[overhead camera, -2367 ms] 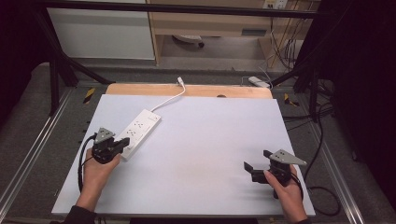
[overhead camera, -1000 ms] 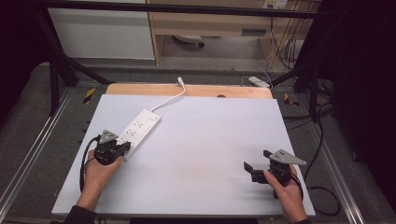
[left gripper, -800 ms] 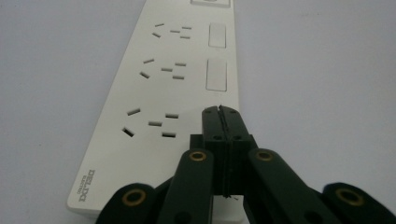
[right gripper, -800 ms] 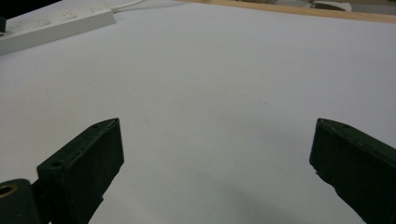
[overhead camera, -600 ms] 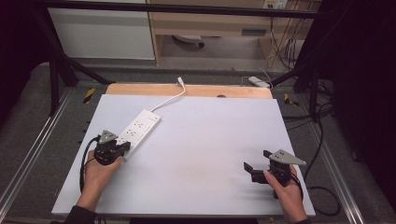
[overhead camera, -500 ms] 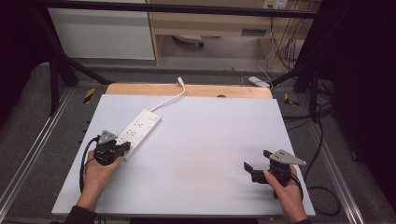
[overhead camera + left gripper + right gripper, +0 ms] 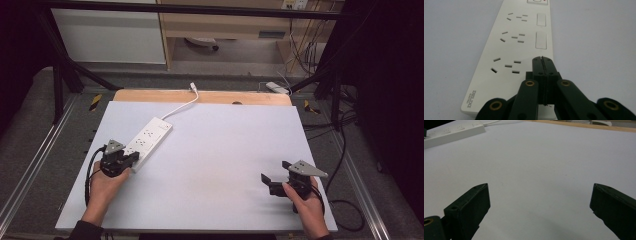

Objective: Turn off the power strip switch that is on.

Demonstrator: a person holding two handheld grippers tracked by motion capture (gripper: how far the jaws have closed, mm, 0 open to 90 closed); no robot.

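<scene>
Power strip (image 7: 148, 139): white, flat on the table, lying diagonally at 10 o'clock from table centre; near end toward 7 o'clock, switch end toward 1 o'clock; sockets face up
Cord (image 7: 181, 102): white, leaving the far end of the strip, running toward 12 o'clock to the wooden edge
Left gripper (image 7: 131, 159): at 8 o'clock on the table, held in the left hand (image 7: 105, 186), tips over the near end of the strip; in the left gripper view (image 7: 542, 61), low above the strip's top face beside the nearest socket group; contact with the strip not discernible
Left fingers: pressed together, pad against pad, nothing between them
Right gripper (image 7: 276, 178): at 4 o'clock on the table, held in the right hand (image 7: 306, 200), well apart from the strip, pointing toward 9 o'clock
Right fingers (image 7: 471, 205): spread wide, bare table surface between them, nothing pinched
Table (image 7: 235, 145): pale grey top, wooden strip (image 7: 240, 98) along the far edge at 12 o'clock
</scene>
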